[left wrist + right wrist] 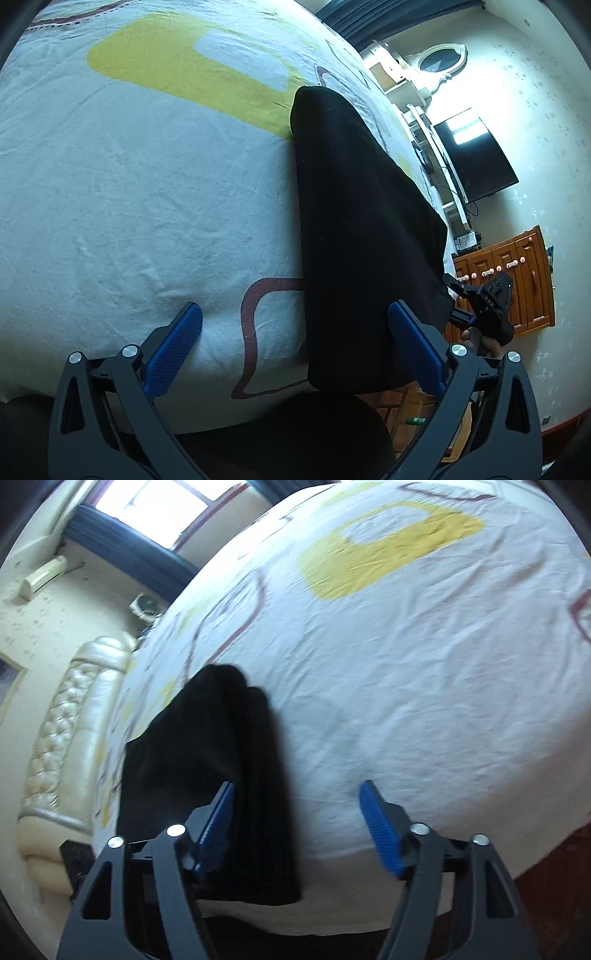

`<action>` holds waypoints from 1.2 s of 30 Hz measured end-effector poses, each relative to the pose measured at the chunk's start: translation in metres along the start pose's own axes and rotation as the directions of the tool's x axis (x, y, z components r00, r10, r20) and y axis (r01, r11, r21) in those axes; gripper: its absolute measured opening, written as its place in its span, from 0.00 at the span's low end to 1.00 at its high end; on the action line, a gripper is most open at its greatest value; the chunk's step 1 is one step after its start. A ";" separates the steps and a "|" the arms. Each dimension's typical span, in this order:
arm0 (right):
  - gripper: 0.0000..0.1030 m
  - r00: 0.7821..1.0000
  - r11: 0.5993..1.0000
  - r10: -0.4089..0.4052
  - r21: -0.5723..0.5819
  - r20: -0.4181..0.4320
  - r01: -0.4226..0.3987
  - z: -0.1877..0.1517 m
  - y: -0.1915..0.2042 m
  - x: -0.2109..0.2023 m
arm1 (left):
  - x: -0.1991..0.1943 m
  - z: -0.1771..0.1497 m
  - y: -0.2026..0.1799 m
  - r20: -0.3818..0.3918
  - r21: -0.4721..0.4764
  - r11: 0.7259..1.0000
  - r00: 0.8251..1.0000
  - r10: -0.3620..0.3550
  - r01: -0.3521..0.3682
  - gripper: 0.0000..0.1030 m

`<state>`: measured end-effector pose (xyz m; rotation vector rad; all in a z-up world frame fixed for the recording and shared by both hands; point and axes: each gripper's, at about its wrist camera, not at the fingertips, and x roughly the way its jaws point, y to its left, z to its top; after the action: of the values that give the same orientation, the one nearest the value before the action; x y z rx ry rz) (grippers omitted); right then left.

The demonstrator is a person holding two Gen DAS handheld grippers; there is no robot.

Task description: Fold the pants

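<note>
The black pants [354, 229] lie folded lengthwise as a long strip on the bed sheet [147, 206], one end hanging over the near bed edge. My left gripper [295, 317] is open, its fingers astride the near end, the right pad [413, 343] at the cloth's edge. In the right wrist view the pants [221, 760] lie left of centre on the sheet [424, 686]. My right gripper [297, 794] is open above the near end, its left pad [218, 823] over the cloth. The right gripper also shows in the left wrist view [480, 299], beside the pants.
The white sheet has yellow and maroon shapes. A padded cream headboard [62, 731] lies left of the bed. A wooden dresser [513, 280], a dark TV [476, 155] and white shelves stand beyond the bed. The floor is reddish wood.
</note>
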<state>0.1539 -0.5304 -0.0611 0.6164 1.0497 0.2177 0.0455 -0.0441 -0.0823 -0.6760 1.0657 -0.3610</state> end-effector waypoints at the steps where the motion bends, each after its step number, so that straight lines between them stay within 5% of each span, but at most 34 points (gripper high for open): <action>1: 0.68 1.000 0.999 0.023 0.042 0.003 -0.023 -0.001 -0.008 -0.004 | -0.001 0.000 0.000 0.002 -0.004 1.000 1.000 -0.004 0.004 0.97; 8: 0.72 0.955 0.933 0.294 0.225 -0.035 -0.279 -0.023 -0.020 0.001 | -0.011 -0.007 0.013 0.009 -0.103 0.990 0.995 -0.096 0.096 0.97; 14: 0.76 0.949 0.940 0.305 0.183 -0.081 -0.287 -0.035 -0.006 0.018 | -0.009 -0.013 0.011 0.021 -0.103 0.989 0.994 -0.108 0.109 0.97; 21: 0.78 0.925 0.924 0.362 0.172 -0.115 -0.341 -0.046 0.001 0.028 | 0.012 -0.019 0.008 -0.046 -0.186 0.961 0.975 -0.216 0.204 0.97; 23: 0.76 0.922 0.926 0.366 0.150 -0.130 -0.347 -0.048 0.005 0.030 | 0.013 -0.021 0.009 -0.025 -0.195 0.958 0.976 -0.217 0.209 0.97; 28: 0.48 0.937 0.945 0.323 0.099 -0.131 -0.312 -0.049 0.003 0.024 | 0.016 -0.026 0.005 -0.007 -0.208 0.944 0.965 -0.263 0.256 0.97; 31: 0.42 0.929 0.934 0.352 0.108 -0.118 -0.340 -0.049 0.001 0.017 | 0.014 -0.026 -0.003 -0.005 -0.191 0.951 0.969 -0.247 0.242 0.68; 36: 0.38 0.921 0.929 0.371 0.067 -0.116 -0.365 -0.045 0.004 0.010 | 0.023 -0.021 -0.013 -0.051 -0.116 0.982 0.987 -0.155 0.148 0.61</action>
<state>0.1204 -0.5063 -0.0822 0.8479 1.0565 0.5713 0.0376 -0.0741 -0.0952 -0.8542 1.1005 -0.4579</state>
